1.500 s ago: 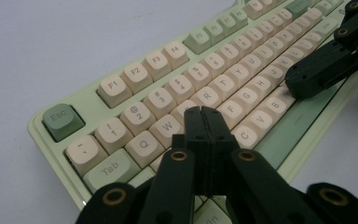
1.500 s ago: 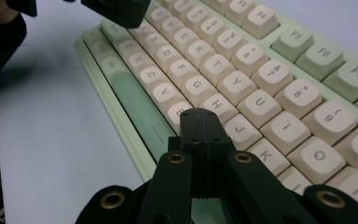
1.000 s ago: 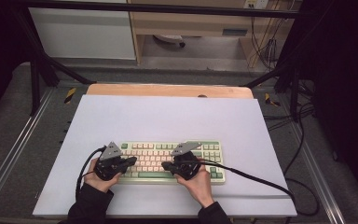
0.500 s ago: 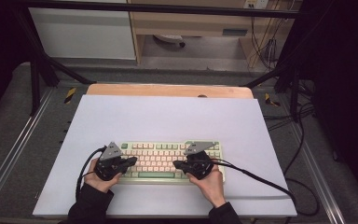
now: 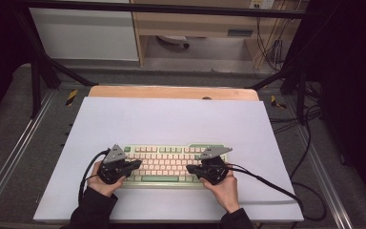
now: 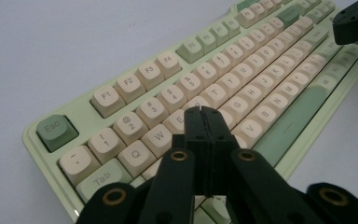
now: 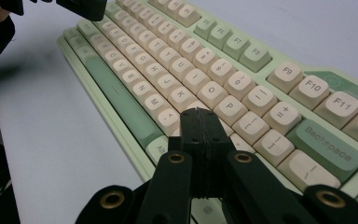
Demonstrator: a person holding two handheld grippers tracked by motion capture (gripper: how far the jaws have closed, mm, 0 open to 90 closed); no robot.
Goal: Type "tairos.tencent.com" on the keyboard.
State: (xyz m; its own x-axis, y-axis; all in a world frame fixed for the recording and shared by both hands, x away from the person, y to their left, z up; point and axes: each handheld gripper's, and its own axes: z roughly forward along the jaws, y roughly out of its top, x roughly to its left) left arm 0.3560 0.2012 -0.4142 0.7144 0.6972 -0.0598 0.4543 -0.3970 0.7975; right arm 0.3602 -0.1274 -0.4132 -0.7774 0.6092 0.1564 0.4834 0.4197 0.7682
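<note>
A pale green keyboard (image 5: 167, 161) with cream keys lies near the front edge of the white table top (image 5: 171, 119). My left gripper (image 5: 137, 164) hovers over the keyboard's left end, jaws shut and holding nothing. In the left gripper view its tip (image 6: 204, 113) sits just above the letter keys beside W and E of the keyboard (image 6: 242, 79). My right gripper (image 5: 189, 168) is over the right half, also shut and holding nothing. In the right gripper view its tip (image 7: 199, 114) is low over the keys below P on the keyboard (image 7: 177, 60).
A wooden board edge (image 5: 171, 92) runs along the back of the table top. Black cables (image 5: 276, 186) trail from the right gripper over the table's right side. Metal frame rails (image 5: 9, 152) flank the table. A person's hands (image 5: 226, 188) hold both grippers.
The right gripper has slid to the right along the keyboard. The left gripper has stayed where it was.
</note>
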